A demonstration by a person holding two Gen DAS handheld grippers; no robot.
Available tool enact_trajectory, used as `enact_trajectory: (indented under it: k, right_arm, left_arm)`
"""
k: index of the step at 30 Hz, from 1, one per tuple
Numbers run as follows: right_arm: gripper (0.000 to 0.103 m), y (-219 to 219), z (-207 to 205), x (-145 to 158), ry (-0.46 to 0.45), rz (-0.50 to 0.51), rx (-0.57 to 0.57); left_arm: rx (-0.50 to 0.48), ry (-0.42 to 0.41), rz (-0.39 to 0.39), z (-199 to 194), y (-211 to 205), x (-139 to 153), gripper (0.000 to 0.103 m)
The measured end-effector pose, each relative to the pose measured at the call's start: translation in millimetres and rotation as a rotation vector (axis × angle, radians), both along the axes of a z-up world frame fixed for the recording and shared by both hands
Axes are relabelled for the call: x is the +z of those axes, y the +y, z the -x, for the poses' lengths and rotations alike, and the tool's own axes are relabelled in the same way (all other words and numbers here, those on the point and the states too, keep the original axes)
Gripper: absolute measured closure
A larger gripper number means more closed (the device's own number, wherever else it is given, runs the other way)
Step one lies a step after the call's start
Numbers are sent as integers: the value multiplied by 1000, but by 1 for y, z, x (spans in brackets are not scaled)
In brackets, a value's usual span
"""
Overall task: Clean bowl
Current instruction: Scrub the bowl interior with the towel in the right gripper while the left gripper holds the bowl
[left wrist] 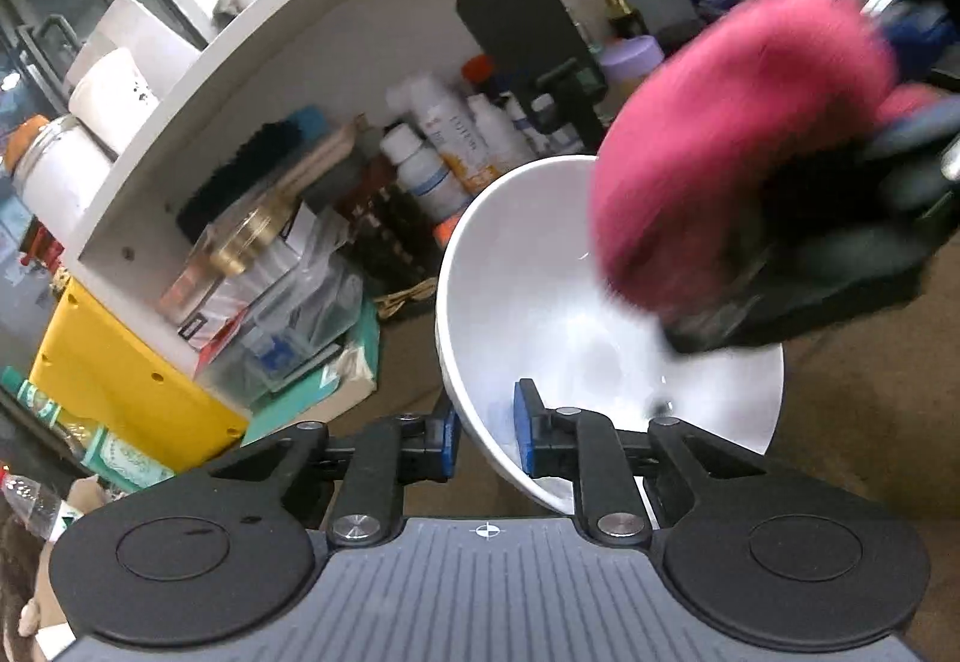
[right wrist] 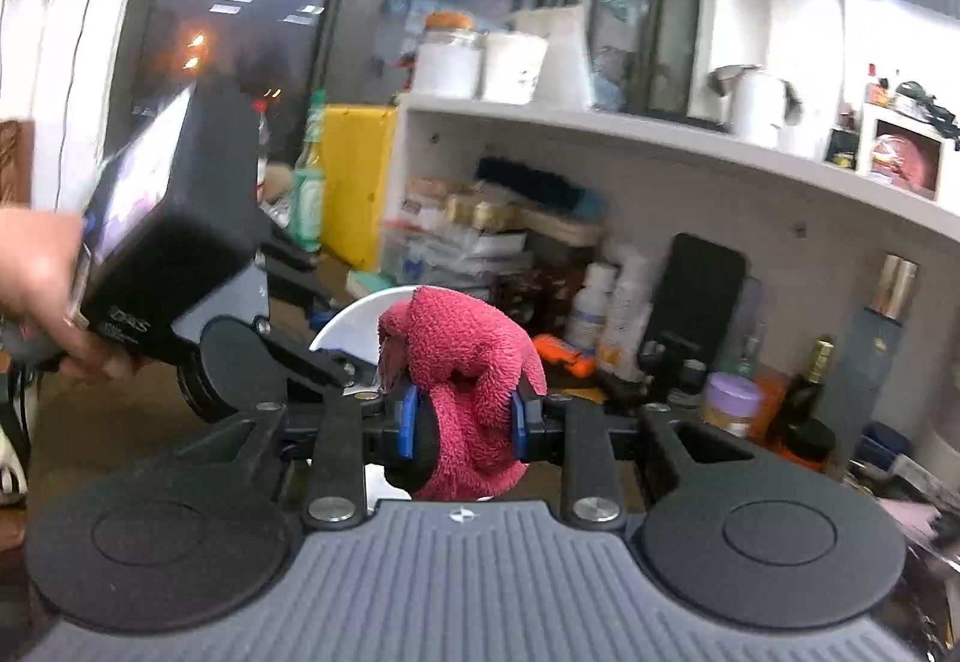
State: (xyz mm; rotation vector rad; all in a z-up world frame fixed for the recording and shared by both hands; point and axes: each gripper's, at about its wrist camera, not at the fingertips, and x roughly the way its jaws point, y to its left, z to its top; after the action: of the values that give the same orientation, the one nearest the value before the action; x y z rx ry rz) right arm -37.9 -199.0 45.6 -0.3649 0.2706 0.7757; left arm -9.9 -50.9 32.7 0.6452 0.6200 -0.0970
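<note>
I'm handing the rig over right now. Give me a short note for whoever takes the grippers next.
Left gripper: shut on the rim of the white bowl, held tilted above the table.
Right gripper: shut on the pink cloth, which sits at the bowl's upper inside wall.
Done: bowl and cloth both picked up.
Left: the inside looks wet, so wiping seems underway; finish it, then set both down.

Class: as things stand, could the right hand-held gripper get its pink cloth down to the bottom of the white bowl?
Probably yes: the bowl is tilted open toward the cloth, with nothing between them.
</note>
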Motion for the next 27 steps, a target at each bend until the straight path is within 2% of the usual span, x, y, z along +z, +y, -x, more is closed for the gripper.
enact_trajectory:
  k: [2, 4, 6, 7, 8, 12, 14, 15, 16, 17, 21, 22, 23, 27]
  right_arm:
    - [74, 6, -9, -11, 23, 30, 15]
    - [73, 14, -14, -26, 53, 64, 8]
    - [73, 15, -19, -34, 92, 61, -2]
    - [73, 13, -20, -34, 118, 40, -8]
    - [73, 3, -28, -34, 220, -45, -14]
    - [73, -20, -39, -40, 403, -213, -26]
    - [73, -31, -45, -43, 495, -299, -37]
    - [74, -32, -47, -44, 504, -308, -40]
    - [74, -36, -50, -42, 521, -325, -48]
    - [74, -38, -52, -38, 505, -322, -62]
    - [74, -29, -53, -9, 332, -255, -90]
    - [74, -29, -54, -8, 325, -254, -87]
    - [74, -22, -53, 4, 270, -241, -65]
    - [74, -10, -34, 22, 163, -177, 66]
  left_arm:
    - [14, 1, 59, 1, 2, -2, 81]
    - [30, 3, 125, 2, 4, -4, 71]
    - [67, 4, 193, 3, 3, -9, 67]
    - [96, 1, 221, 1, 2, -13, 66]
    - [124, -7, 257, 1, 1, -16, 66]
    - [245, -28, 413, -4, 1, -20, 65]
    - [228, -16, 401, -4, -2, -21, 69]
    - [213, -8, 389, -4, -3, -21, 74]
    - [198, -1, 377, -5, -5, -21, 74]
    - [184, 6, 365, -5, -6, -21, 73]
    - [119, 34, 301, -4, -13, -21, 71]
    - [103, 37, 280, -3, -15, -20, 70]
    - [92, 42, 259, -2, -17, -21, 70]
    - [59, 59, 218, -2, -12, -19, 69]
